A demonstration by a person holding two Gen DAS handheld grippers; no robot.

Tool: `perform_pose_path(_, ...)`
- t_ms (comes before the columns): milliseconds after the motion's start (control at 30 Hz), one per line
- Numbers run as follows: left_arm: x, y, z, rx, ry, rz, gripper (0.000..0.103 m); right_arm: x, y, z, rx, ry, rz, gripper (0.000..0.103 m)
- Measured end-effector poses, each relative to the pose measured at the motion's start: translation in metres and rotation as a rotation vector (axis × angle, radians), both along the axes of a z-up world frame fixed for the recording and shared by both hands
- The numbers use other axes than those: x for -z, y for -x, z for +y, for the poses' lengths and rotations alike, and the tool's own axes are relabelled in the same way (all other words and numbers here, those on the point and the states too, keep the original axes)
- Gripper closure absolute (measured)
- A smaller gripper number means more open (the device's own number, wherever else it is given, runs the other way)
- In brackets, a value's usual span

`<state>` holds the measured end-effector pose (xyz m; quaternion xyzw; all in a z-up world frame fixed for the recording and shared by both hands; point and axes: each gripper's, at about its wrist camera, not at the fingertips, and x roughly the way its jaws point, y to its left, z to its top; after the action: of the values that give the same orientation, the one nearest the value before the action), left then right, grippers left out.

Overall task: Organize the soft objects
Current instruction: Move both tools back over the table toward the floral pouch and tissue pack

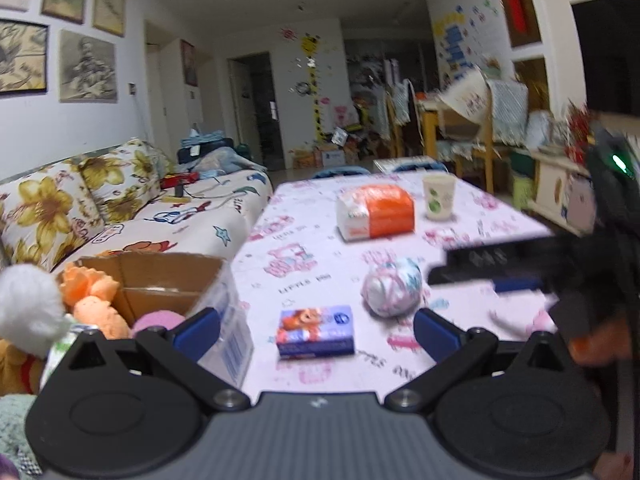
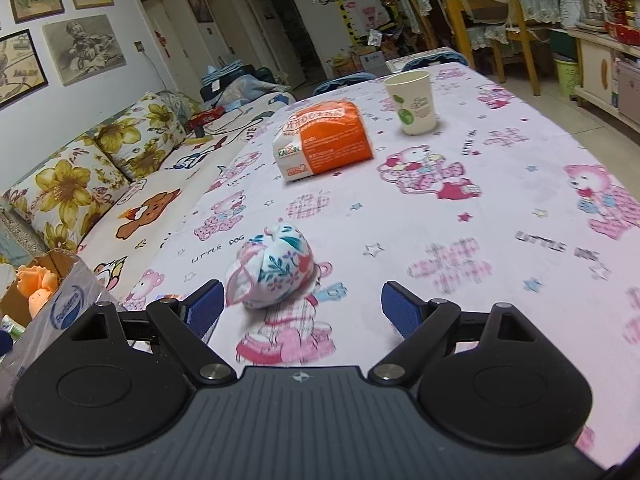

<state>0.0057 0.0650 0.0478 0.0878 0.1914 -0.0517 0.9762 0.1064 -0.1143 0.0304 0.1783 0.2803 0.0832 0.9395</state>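
A small blue tissue pack (image 1: pixel 316 332) lies on the pink cartoon tablecloth (image 1: pixel 320 248), just ahead of my left gripper (image 1: pixel 316 330), which is open with nothing touched. A floral cloth ball (image 1: pixel 393 287) rests to its right. In the right wrist view the same cloth ball (image 2: pixel 276 266) sits just beyond and left of centre of my right gripper (image 2: pixel 304 308), whose jaws stand open and apart from it. An orange-and-white tissue pack (image 2: pixel 326 140) lies farther back. The right gripper's fingers (image 1: pixel 500 268) show as a dark blur at the right of the left wrist view.
A cardboard box (image 1: pixel 160 280) with orange, white and pink plush toys stands at the table's left edge, wrapped in clear plastic. A paper cup (image 2: pixel 412 102) stands at the far end. A floral sofa (image 1: pixel 100 208) runs along the left; chairs and clutter behind.
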Motion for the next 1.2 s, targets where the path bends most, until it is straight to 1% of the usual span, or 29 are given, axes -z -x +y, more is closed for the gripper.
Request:
perform_pose_path(100, 0.006, -0.002, -0.004, 0.009, -0.029, 0.017, 0.001, 0.004, -0.016, 0.006, -0.028, 0.010, -0.001, 0.000)
perform_pose_path(200, 0.012, -0.005, -0.007, 0.013, -0.029, 0.044, 0.001, 0.009, -0.027, 0.013, -0.058, 0.022, -0.003, 0.000)
perform_pose_path(333, 0.020, -0.010, -0.009, 0.009, -0.050, 0.070, 0.001, 0.012, -0.042, 0.023, -0.087, 0.053, -0.005, 0.000)
perform_pose_path(467, 0.023, -0.016, -0.009, -0.011, -0.050, 0.093, 0.001, 0.012, -0.052, 0.035, -0.123, 0.056, -0.008, 0.000)
perform_pose_path(533, 0.025, -0.018, -0.007, -0.024, -0.048, 0.099, 0.001, 0.013, -0.056, 0.036, -0.124, 0.058, -0.004, 0.000)
perform_pose_path(633, 0.026, -0.021, -0.006, -0.030, -0.032, 0.112, 0.001, 0.019, -0.057, 0.036, -0.127, 0.047, 0.027, 0.000)
perform_pose_path(667, 0.026, -0.021, -0.007, -0.032, -0.032, 0.113, 0.001, 0.019, -0.055, 0.036, -0.129, 0.054, 0.022, 0.000)
perform_pose_path(700, 0.027, -0.022, -0.007, -0.034, -0.034, 0.113, 0.001, 0.018, -0.054, 0.036, -0.126, 0.059, 0.023, 0.001)
perform_pose_path(767, 0.028, -0.024, -0.008, -0.038, -0.036, 0.115, 0.001, 0.017, -0.052, 0.037, -0.125, 0.085, 0.016, 0.014)
perform_pose_path(800, 0.029, -0.025, -0.009, -0.040, -0.035, 0.119, 0.001, 0.017, -0.050, 0.035, -0.135, 0.078, 0.007, 0.020)
perform_pose_path(833, 0.029, -0.026, -0.009, -0.041, -0.033, 0.123, 0.001, 0.016, -0.050, 0.033, -0.147, 0.063, 0.004, 0.020)
perform_pose_path(900, 0.031, -0.028, -0.011, -0.040, -0.033, 0.125, 0.001, 0.015, -0.047, 0.032, -0.153, 0.070, -0.005, 0.020)
perform_pose_path(1067, 0.036, -0.035, -0.011, -0.051, -0.022, 0.146, 0.001, 0.008, -0.037, 0.015, -0.129, 0.132, -0.047, 0.020)
perform_pose_path(1200, 0.040, -0.044, -0.010, -0.083, 0.002, 0.167, 0.001, 0.007, -0.033, -0.001, -0.126, 0.112, -0.049, 0.020)
